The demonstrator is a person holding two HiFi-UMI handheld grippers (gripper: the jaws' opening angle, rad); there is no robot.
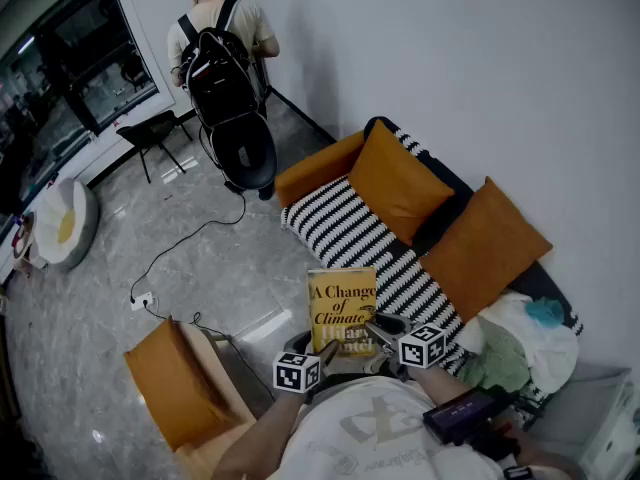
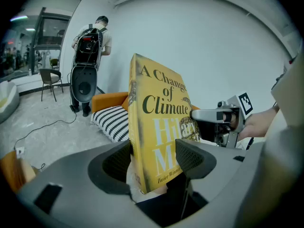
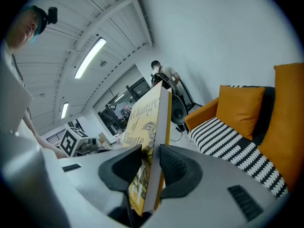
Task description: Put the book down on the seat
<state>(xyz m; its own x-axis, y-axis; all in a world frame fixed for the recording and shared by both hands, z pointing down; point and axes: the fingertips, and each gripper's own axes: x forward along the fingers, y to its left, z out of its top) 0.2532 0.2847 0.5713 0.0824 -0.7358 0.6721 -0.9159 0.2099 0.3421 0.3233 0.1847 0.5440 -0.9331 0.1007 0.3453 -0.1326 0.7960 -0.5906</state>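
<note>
Book (image 1: 342,306), yellow, held upright in the air. Left gripper (image 2: 151,161): jaws closed on its lower part. Right gripper (image 3: 151,169): jaws clamped across its page edge. Striped seat (image 1: 340,230) lies beyond, apparently just clear of the book; orange cushions (image 1: 395,178) behind.

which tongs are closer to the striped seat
Right. The right tongs grip the book at the front edge of the seat; the left tongs grip it from the floor side, farther off.
</note>
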